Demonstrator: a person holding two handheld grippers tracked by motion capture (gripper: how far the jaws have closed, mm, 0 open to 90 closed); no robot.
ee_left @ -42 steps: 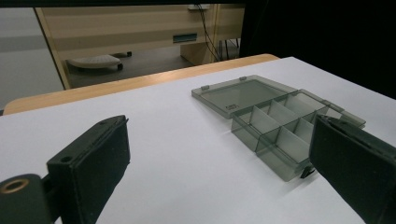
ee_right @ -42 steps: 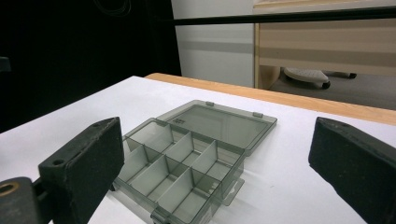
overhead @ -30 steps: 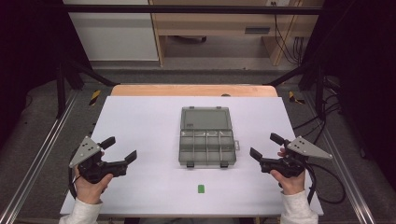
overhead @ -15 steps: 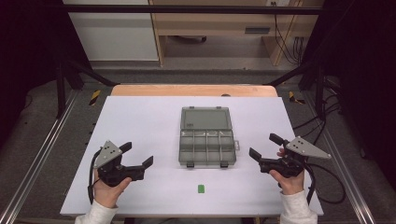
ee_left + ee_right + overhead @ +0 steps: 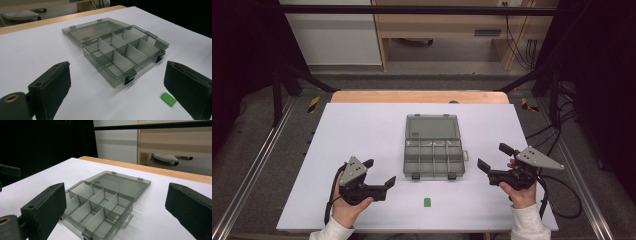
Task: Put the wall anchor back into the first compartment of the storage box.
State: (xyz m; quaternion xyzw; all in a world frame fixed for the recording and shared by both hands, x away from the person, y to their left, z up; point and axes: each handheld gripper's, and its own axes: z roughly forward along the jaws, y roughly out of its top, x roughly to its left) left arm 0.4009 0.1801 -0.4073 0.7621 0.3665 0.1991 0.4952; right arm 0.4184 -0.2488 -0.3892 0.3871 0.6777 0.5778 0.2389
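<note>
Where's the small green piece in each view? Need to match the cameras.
High view: green piece lies on the white table, low centre, just in front of the open organizer box.
Left gripper view: green piece at lower right, beside the right-hand claw jaw.
Right gripper view: not in the picture.
Shared landmark: the organizer box, lid laid open.

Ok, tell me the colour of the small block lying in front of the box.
Green; the small block shows best in the left gripper view.
</note>
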